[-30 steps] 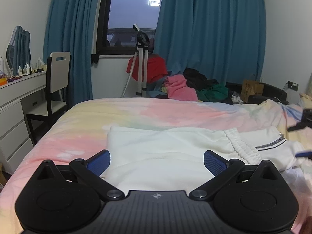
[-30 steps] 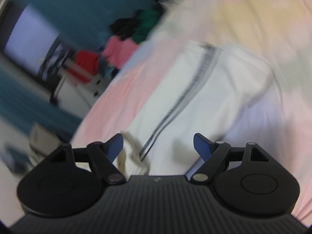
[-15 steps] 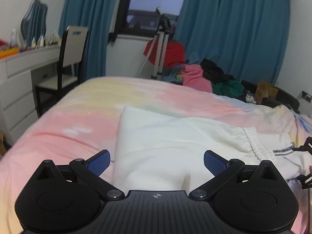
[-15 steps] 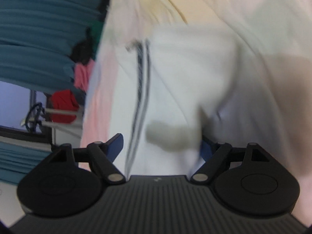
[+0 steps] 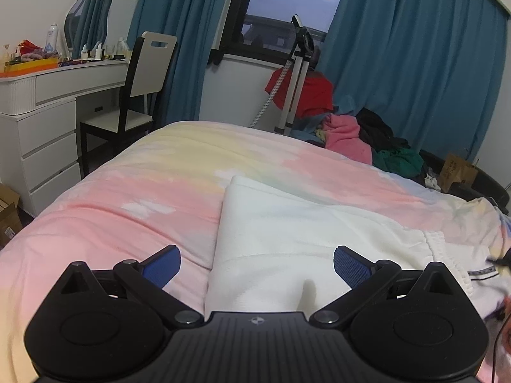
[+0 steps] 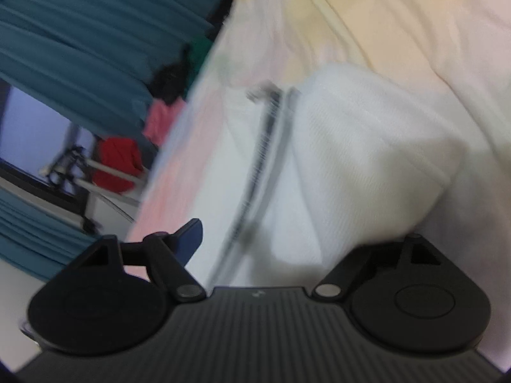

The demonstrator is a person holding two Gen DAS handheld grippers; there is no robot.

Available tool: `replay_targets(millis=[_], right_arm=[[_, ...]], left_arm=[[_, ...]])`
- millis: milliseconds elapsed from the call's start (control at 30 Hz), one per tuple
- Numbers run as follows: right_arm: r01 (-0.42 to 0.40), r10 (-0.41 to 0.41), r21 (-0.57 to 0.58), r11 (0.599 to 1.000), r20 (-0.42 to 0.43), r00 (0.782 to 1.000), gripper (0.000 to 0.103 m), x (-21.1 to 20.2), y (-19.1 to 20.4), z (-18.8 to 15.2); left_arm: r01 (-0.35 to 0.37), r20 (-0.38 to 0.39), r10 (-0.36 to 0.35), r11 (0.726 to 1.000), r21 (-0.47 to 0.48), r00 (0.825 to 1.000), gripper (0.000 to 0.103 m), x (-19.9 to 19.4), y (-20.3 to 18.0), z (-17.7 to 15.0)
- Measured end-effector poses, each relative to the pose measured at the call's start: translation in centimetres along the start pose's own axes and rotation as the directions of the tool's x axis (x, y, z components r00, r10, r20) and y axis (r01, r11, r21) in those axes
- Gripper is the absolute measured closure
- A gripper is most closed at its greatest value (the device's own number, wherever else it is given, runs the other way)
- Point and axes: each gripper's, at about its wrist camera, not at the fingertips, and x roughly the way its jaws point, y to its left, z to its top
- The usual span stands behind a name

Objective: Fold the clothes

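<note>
White garment lay lengthwise across the bed, lower centre; left claw gaped empty over its end; right claw wide, grip indeterminate.

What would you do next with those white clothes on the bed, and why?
Probably close the right gripper on the white garment: its open jaws already straddle a bunched fold near the striped trim. The left gripper hovers open over the other end.

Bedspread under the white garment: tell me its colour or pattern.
The bedspread is pastel tie-dye: pink, yellow, some pale blue. The left wrist view shows it best.
</note>
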Motion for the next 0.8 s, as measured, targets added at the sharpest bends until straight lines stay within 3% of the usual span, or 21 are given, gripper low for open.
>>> replay_targets(millis=[100, 200, 333, 433, 533, 600, 667, 733, 800], right_arm=[[-0.065, 0.069, -0.114, 0.991, 0.030, 0.997, 0.020, 0.0, 2.3, 0.0], [0.014, -0.013, -0.127, 0.992, 0.012, 1.000, 0.023, 1.3, 1.9, 0.3], [0.117, -0.116, -0.095, 0.989, 0.015, 0.993, 0.080, 2.2, 0.8, 0.8], [0.135, -0.128, -0.123, 0.983, 0.065, 0.990, 0.085, 1.4, 2.3, 0.6], [0.093, -0.058, -0.245, 0.965, 0.145, 0.988, 0.086, -1.1, 6.8, -0.6], [0.069, -0.004, -0.328, 0.942, 0.193, 0.981, 0.087, -2.8, 9.9, -1.4], [0.051, 0.056, -0.440, 0.897, 0.227, 0.972, 0.087, -4.3, 13.2, -3.3], [0.040, 0.119, -0.548, 0.835, 0.251, 0.961, 0.088, -5.9, 16.6, -5.3], [0.018, 0.199, -0.661, 0.750, 0.252, 0.947, 0.088, -7.3, 19.6, -8.5]], left_arm=[[-0.003, 0.000, 0.003, 1.000, 0.003, 1.000, 0.000, -0.2, 0.0, 0.0], [-0.008, 0.013, 0.007, 0.999, 0.042, 1.000, 0.000, -0.1, -0.4, 0.1], [-0.029, -0.007, 0.030, 0.993, 0.115, 1.000, 0.000, 0.9, -1.0, -0.3], [-0.047, -0.045, 0.055, 0.983, 0.177, 0.997, 0.000, 2.2, -1.4, -1.2], [-0.055, -0.093, 0.078, 0.972, 0.229, 0.993, 0.000, 3.9, -1.7, -2.1], [-0.036, -0.149, 0.072, 0.971, 0.236, 0.986, 0.000, 5.4, -1.6, -2.6], [-0.022, -0.158, 0.057, 0.975, 0.219, 0.986, 0.000, 5.6, -1.4, -2.4], [-0.008, -0.165, 0.042, 0.979, 0.202, 0.985, 0.000, 5.8, -1.1, -2.1], [-0.003, -0.144, 0.029, 0.984, 0.176, 0.989, 0.000, 5.1, -0.5, -1.3]])
